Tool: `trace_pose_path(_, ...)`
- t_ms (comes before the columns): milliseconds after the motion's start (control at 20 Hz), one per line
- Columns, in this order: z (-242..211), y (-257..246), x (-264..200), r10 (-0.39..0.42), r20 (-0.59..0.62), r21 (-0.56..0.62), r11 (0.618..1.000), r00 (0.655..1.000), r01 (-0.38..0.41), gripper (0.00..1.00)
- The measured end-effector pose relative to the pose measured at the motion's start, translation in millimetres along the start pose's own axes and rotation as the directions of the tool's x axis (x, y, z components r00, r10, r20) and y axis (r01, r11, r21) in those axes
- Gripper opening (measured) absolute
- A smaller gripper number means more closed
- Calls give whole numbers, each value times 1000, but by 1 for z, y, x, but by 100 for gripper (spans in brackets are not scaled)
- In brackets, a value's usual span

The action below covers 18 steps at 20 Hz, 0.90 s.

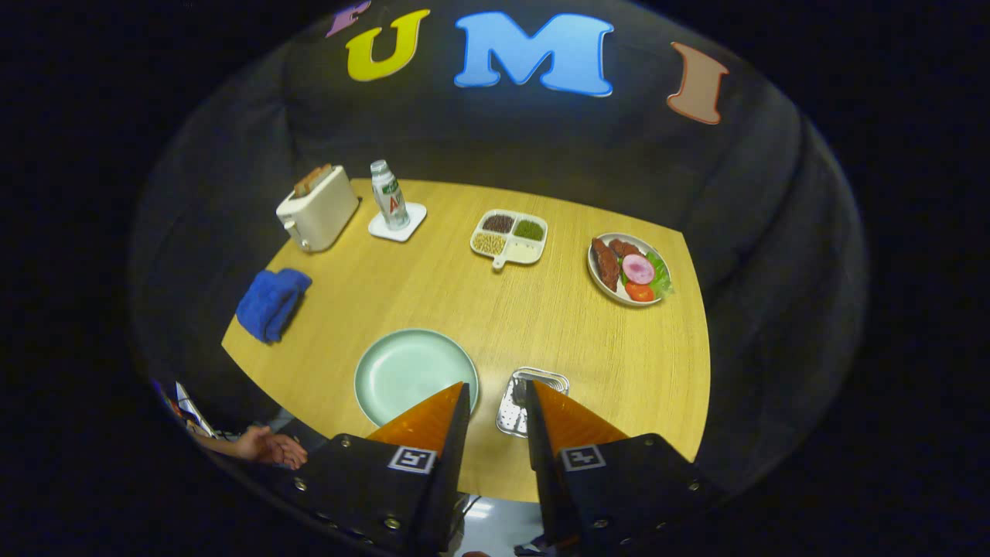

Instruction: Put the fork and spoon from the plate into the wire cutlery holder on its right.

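A round pale-green plate (402, 371) lies near the table's front edge, and the part of its face I can see is plain. To its right stands the silver wire cutlery holder (520, 410), seen from above, with its perforated bottom in sight. My gripper (497, 384) hovers high over the front of the table and is open, with nothing between its fingers. The left fingertip overlaps the plate's right rim. The right fingertip overlaps the holder, which sits partly in the gap between the fingers.
On the wooden table (479, 309) are a cream toaster (317, 207) at the far left, a bottle (389, 195) on a white coaster, a divided dish of beans (509, 236), a plate of food (630, 269) and a blue cloth (271, 303). A person's hand (271, 447) rests beyond the near-left edge.
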State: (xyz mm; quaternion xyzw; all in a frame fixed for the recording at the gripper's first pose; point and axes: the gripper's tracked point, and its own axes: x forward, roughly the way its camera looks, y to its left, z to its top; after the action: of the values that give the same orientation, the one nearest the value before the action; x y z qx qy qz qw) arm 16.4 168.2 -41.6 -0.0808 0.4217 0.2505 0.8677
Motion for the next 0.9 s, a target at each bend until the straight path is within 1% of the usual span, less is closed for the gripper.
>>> trace_pose_path(50, -2, 8, -3, -1, 65, 10, 1000, 998, 0, 55)
trace_pose_path(100, 1, 11, -6, -21, 143, 31, 999, 989, 17, 55)
trace_pose_path(150, 4, 11, -13, -49, 232, 58, 998, 971, 37, 56)
trace_pose_path(200, 14, 9, -23, -96, 336, 86, 994, 937, 71, 61)
trace_pose_path(250, 30, 6, -30, -155, 446, 112, 987, 882, 116, 74)
trace_pose_path(300, 40, 1, -43, -205, 524, 121, 979, 827, 166, 76)
trace_pose_path(400, 50, 3, -77, -245, 626, 120, 968, 741, 219, 86)
trace_pose_path(450, 55, 2, -96, -262, 667, 128, 962, 698, 240, 89)
trace_pose_path(500, 58, -1, -111, -275, 692, 140, 958, 667, 250, 88)
trace_pose_path(550, 59, -1, -122, -282, 713, 150, 956, 642, 253, 91)
trace_pose_path(650, 60, -2, -135, -290, 734, 169, 954, 614, 248, 92)
trace_pose_path(750, 59, -3, -152, -294, 750, 184, 953, 592, 240, 96)
trace_pose_path(900, 58, -9, -149, -278, 755, 186, 959, 594, 212, 96)
